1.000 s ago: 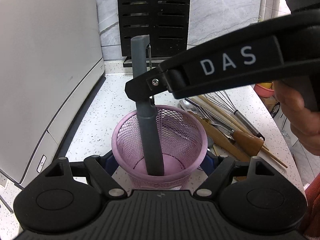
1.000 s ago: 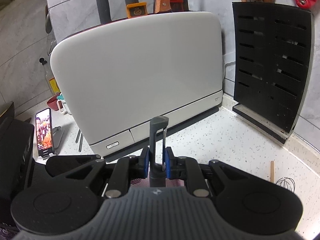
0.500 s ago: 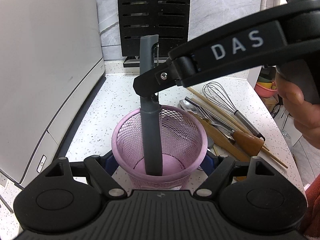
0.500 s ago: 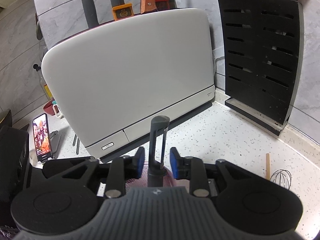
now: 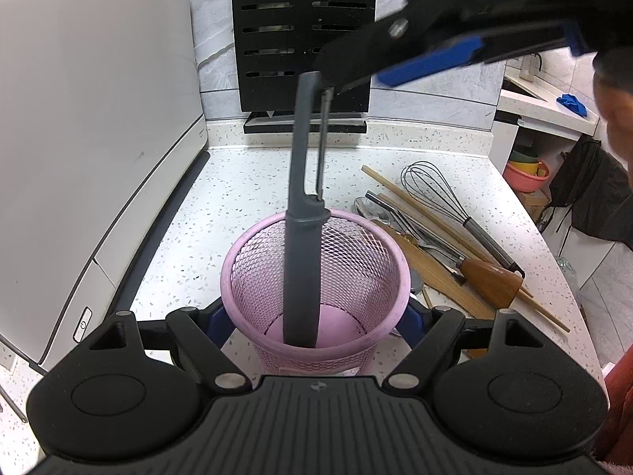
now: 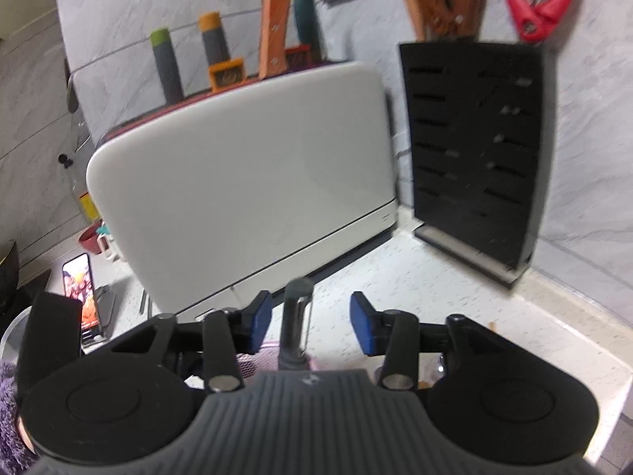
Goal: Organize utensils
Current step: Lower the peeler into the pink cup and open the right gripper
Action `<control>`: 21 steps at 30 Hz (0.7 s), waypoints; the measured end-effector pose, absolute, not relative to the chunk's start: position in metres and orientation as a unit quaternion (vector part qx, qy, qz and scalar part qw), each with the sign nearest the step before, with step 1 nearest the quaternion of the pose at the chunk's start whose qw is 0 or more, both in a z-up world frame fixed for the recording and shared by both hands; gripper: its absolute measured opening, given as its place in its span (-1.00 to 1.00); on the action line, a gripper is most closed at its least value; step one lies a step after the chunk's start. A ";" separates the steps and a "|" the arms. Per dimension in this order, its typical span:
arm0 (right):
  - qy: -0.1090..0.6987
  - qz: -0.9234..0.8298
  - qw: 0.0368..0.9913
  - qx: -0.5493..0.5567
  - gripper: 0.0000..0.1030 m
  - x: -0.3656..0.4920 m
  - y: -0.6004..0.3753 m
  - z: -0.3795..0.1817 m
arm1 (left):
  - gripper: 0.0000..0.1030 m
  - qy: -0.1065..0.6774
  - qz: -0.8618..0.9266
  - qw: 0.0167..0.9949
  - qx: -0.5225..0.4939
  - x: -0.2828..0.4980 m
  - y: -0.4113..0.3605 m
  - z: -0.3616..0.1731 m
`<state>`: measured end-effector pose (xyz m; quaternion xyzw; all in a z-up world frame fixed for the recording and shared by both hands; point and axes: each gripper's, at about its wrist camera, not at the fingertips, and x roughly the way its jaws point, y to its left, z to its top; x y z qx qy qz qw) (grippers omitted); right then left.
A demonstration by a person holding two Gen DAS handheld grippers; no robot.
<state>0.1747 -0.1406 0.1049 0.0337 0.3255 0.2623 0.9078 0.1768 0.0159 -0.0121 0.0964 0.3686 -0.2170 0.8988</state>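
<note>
Standing upright in the pink mesh cup point(image 5: 316, 277), the grey peeler point(image 5: 302, 213) leans slightly, handle end down on the cup floor, blade end up above the rim. Left tool point(image 5: 316, 318) holds the cup, blue pads pressed on its two sides near the base, cup sitting on the speckled white table point(image 5: 245, 182). Right tool point(image 6: 310, 326) jaws are opening; peeler top sits between the blue pads point(image 6: 259, 316) with clear gaps on both sides, nothing gripped. From the left wrist view the right tool shows at top right, its tip just beside the peeler's top end, blurred.

Loose utensils lie on the table right of the cup: whisk point(image 5: 447, 198), chopsticks point(image 5: 435, 217), a wooden-handled tool point(image 5: 490, 279), spoon point(image 5: 366, 208), all piled close together. White appliance point(image 5: 91, 138) left of the cup. Black knife block point(image 5: 302, 35) against the back wall. Phone point(image 6: 79, 297) propped at far left in the right wrist view. Part of a hand point(image 5: 619, 111) at the right edge.
</note>
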 end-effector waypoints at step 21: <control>0.429 0.226 0.875 0.008 -0.12 0.183 -0.173 0.072 | 0.81 0.369 -0.218 0.898 0.094 0.174 0.023 -0.012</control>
